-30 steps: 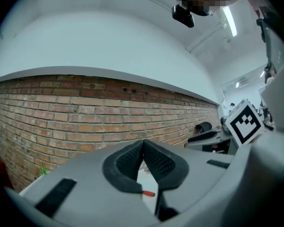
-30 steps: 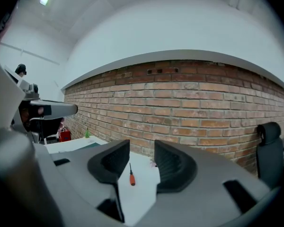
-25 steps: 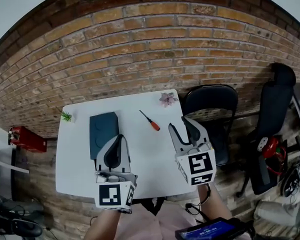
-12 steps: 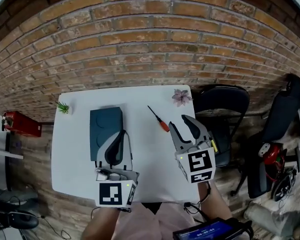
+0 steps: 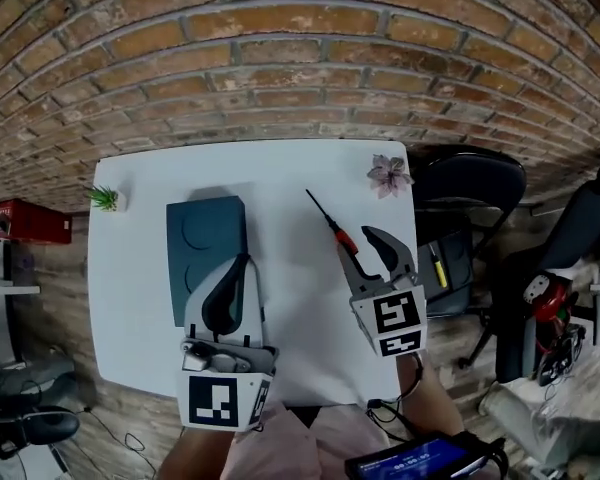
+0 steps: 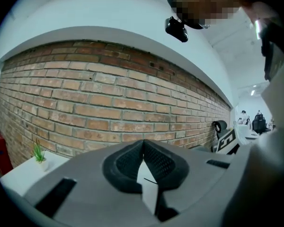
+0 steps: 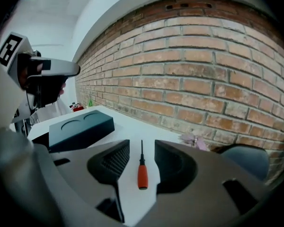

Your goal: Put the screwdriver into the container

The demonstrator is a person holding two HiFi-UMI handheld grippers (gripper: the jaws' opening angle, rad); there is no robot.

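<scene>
A screwdriver (image 5: 333,227) with a red handle and thin dark shaft lies on the white table (image 5: 280,183), right of the centre. My right gripper (image 5: 360,245) is open just behind it. In the right gripper view the screwdriver (image 7: 142,173) shows in the gap between the two jaws of the right gripper (image 7: 142,148), untouched by either. The dark teal container (image 5: 204,248) is a closed-looking block with two round recesses, on the table's left half; this container (image 7: 80,126) also appears left of the right jaws. My left gripper (image 5: 236,273) is shut with nothing in it, beside the container's near right corner, and in its own view the left gripper (image 6: 143,145) points at the brick wall.
A small green plant (image 5: 105,198) stands at the table's far left corner and a pink flower (image 5: 388,175) at its far right corner. A black chair (image 5: 470,203) stands close to the table's right edge. The brick wall (image 5: 300,58) runs behind the table.
My right gripper has moved forward to the screwdriver, whose handle now shows between its jaws. The head view has tilted down over the table. The left gripper has barely moved.
</scene>
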